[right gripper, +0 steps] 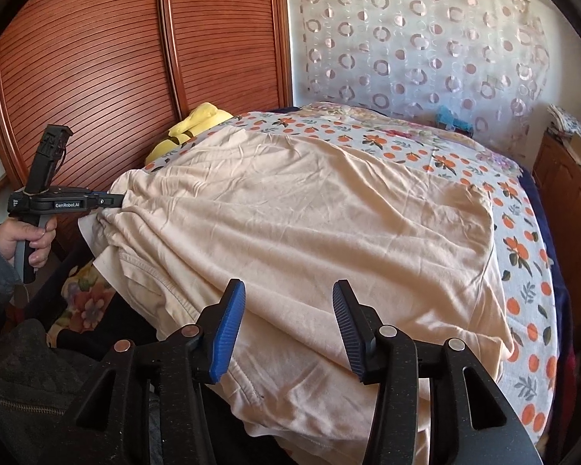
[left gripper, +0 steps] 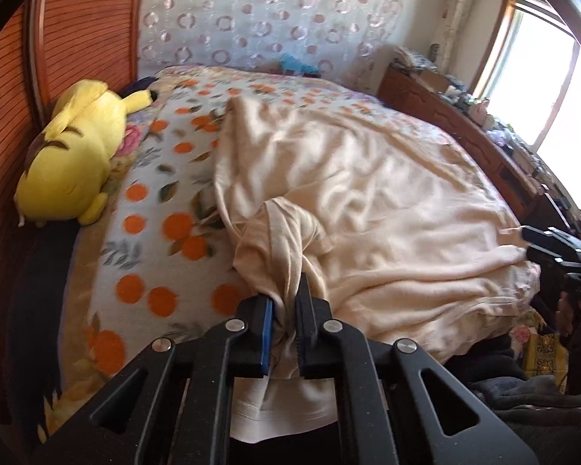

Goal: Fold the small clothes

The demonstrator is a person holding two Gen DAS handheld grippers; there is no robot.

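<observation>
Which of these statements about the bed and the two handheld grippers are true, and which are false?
1. The left gripper pinches the cream garment. True.
2. The right gripper is clamped shut. False: its jaws stand apart over the cloth.
3. A yellow plush toy lies beside the wooden wardrobe. True.
4. The blanket is plain blue. False: it shows oranges and leaves.

Left gripper pinching a bunched fold of the cream cloth, cloth spread on a bed cover with orange fruits, yellow plush toy lying at the left, right gripper at the cloth's right edge, bright window behind
</observation>
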